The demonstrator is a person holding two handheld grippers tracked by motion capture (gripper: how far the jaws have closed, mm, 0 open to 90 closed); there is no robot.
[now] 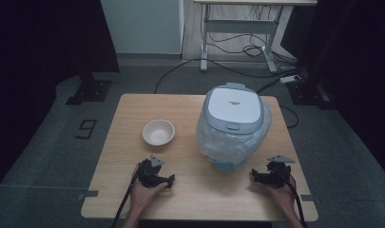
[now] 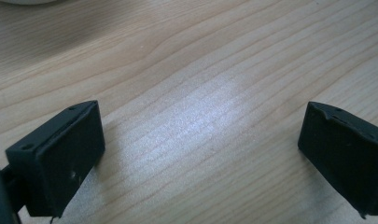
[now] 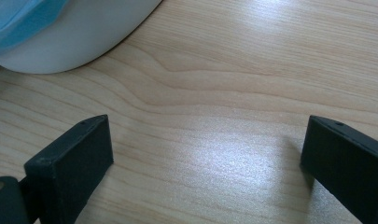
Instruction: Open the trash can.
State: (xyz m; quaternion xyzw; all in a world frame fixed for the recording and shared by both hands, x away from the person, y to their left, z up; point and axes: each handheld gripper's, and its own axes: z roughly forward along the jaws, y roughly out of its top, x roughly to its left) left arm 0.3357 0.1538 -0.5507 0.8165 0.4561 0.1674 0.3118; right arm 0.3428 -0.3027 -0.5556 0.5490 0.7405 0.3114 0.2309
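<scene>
A white and grey rice cooker [image 1: 233, 124] with its lid down stands on the right half of the wooden table [image 1: 190, 194]; its body looks wrapped in clear plastic. A small white bowl [image 1: 158, 132] sits left of it. My left gripper [image 1: 171, 179] rests on the table near the front edge, below the bowl, held by a hand. Its jaws stand wide apart over bare wood [image 2: 200, 126]. My right gripper [image 1: 253, 175] lies at the front right, just right of the cooker's base [image 3: 74, 32], also open with nothing between its jaws.
A dark floor surrounds the table. A white desk frame [image 1: 237, 28] with loose cables stands behind it. Black stand feet [image 1: 89, 90] sit on the floor at the back left and back right.
</scene>
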